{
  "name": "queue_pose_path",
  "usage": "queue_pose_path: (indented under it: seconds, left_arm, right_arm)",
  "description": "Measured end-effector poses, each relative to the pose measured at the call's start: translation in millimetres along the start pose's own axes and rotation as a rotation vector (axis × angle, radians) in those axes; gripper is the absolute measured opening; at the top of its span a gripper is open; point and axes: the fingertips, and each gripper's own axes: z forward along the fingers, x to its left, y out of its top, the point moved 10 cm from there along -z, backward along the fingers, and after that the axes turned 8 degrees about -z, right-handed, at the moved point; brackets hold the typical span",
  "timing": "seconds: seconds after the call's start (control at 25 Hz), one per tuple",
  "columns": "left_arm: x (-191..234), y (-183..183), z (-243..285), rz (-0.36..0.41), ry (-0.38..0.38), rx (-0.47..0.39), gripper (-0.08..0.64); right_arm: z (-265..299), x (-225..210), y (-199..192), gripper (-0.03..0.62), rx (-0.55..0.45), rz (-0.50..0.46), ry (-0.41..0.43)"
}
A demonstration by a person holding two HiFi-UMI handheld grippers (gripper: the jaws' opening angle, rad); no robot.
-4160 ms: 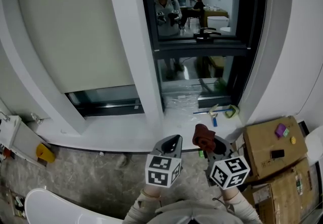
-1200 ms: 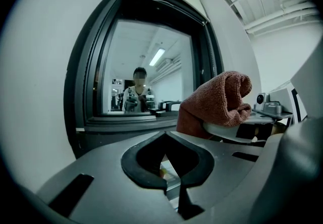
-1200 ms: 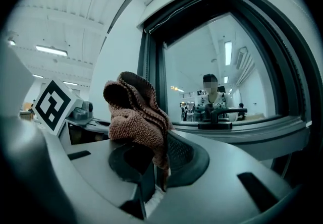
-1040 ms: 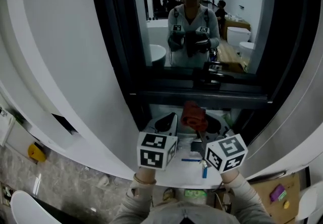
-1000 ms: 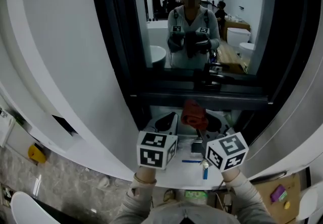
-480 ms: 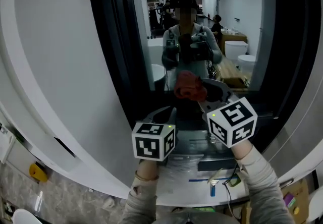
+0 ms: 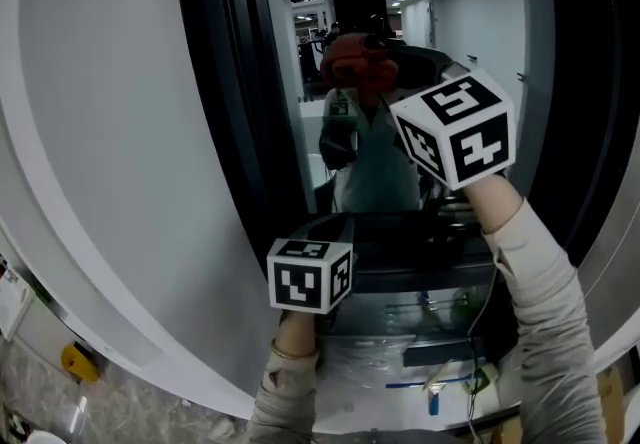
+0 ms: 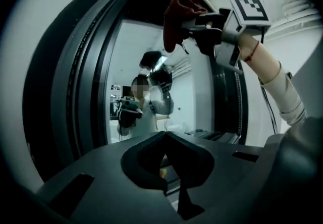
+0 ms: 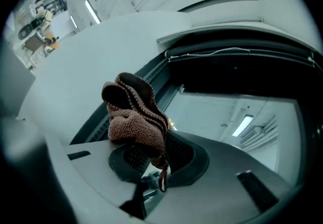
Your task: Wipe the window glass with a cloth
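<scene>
Progress: no wiping stroke can be read off the pane. The cloth is gripped and held up at the top of the glass, so I judge the fetch-and-lift part done and the whole wipe left to do. No view settles whether cloth and glass touch.

Wall: the smooth white curved wall panel (image 7: 100, 132) lies left of the window, matte and unmarked.

Glass: the dark, mirror-like window glass (image 7: 292, 62) is flat, hard and glossy. It reflects a lit room and the person so strongly that smears or dust cannot be judged.

Frame: the black ribbed window frame (image 7: 225, 82) is made of stacked vertical channels along the pane's left edge.

Right gripper: the dark plastic right gripper (image 7: 375, 70), with a marker cube behind it, is held high before the pane, jaws clamped on the cloth.

Left gripper: the matching dark left gripper (image 8: 162, 155) sits low, jaws together with nothing between them.

Cloth: the small rust-brown terry cloth (image 9: 133, 117) is bunched into soft looped folds with a darker stitched hem. One loose thread hangs down. It looks dry, light and likely to flatten under pressure.
</scene>
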Motion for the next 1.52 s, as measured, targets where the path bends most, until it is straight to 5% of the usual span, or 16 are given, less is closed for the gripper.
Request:
queue_pose_path:
  seconds: [0.44,0.8,1.08,1.52]
  left_arm:
    - [22.7,16.8,23.3,-0.001,0.000,-0.015,0.003]
    - [31.3,24.6,21.8,0.017,0.008,-0.043,0.003]
    - [27.0,24.0,16.1,0.034,0.012,-0.052,0.003]
    - [19.7,12.3,3.4,0.020,0.031,-0.049,0.003]
  right_arm:
    - [83.6,-47.5,103.3,0.043,-0.021,-0.343,-0.187]
    - [122.1,-67.3,111.7,0.043,0.151,-0.483,-0.296]
    - [118.7,-65.8,113.3,0.043,0.187,-0.448,-0.287]
    - [97.6,-37.6,75.5,0.043,0.196,-0.376,-0.148]
